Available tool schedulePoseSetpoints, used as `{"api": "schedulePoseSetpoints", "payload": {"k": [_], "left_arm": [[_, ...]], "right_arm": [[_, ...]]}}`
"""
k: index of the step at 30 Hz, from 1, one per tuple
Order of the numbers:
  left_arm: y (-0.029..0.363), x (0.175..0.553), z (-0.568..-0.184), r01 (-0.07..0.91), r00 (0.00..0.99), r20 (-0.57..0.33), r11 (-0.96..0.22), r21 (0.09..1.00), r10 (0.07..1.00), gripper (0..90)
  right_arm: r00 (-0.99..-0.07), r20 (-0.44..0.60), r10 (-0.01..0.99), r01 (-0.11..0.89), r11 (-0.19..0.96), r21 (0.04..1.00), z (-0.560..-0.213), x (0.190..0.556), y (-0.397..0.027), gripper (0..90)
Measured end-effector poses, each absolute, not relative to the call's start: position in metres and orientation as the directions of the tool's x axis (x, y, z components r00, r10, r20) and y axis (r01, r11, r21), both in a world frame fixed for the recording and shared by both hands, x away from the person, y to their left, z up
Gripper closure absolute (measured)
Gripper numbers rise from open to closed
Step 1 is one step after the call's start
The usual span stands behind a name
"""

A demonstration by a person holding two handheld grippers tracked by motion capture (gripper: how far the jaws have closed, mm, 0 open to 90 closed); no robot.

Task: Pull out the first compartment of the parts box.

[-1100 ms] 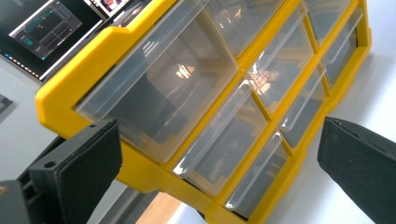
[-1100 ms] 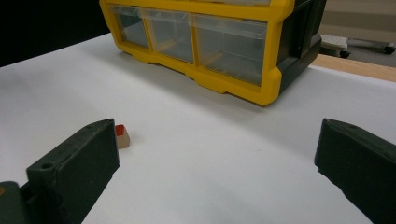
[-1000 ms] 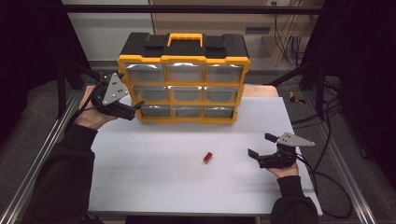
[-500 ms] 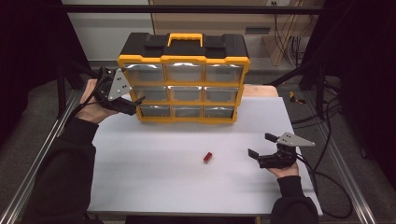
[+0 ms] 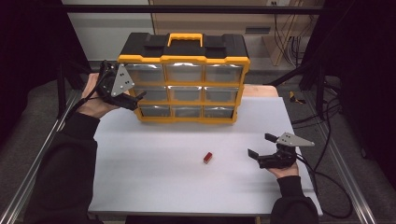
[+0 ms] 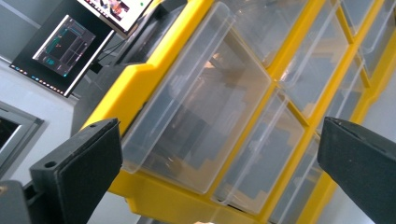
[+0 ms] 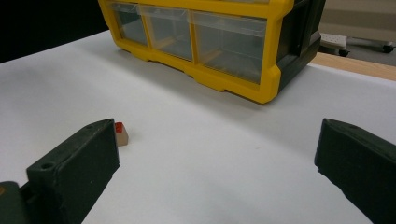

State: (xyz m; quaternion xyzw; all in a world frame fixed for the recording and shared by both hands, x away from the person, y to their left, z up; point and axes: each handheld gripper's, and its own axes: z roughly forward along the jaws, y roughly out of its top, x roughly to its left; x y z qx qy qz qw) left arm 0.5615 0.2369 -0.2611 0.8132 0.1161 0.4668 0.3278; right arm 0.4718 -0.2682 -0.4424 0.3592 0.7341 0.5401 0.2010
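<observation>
While the right tongs point(image 5: 262, 150) rest on the counter point(image 5: 154, 186) with jaws wide and nothing between them, the small red block point(image 5: 208, 157) lies just beyond, to their left, well in front of the organizer point(image 5: 184, 79). Its long axis seems to run roughly toward the organizer. From the right tongs' own camera the block point(image 7: 121, 133) sits just past the left jaw. These tongs are far nearer to it. At the organizer's left end, the left tongs point(image 5: 135, 97) hover, jaws also wide, by the left column of clear drawers point(image 6: 196, 112), probably to pull one open. Every drawer looks shut and empty.
</observation>
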Motion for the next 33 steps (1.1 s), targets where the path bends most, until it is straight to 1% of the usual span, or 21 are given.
{"api": "schedulePoseSetpoints", "payload": {"k": [6,10,33], "left_arm": [[0.233,0.566,-0.260,-0.139,0.521,0.706,-0.769,0.624,0.479,0.1],[0.230,0.569,-0.261,-0.133,0.519,0.712,-0.779,0.613,0.472,0.3],[0.213,0.580,-0.269,-0.176,0.465,0.806,-0.854,0.490,0.367,2.0]], "right_arm": [[-0.661,0.092,0.744,0.310,0.160,0.937,-0.442,0.472,-0.268,0.3],[-0.661,0.092,0.745,0.310,0.160,0.937,-0.442,0.472,-0.268,0.3],[-0.662,0.091,0.744,0.309,0.160,0.938,-0.442,0.472,-0.268,0.3]]}}
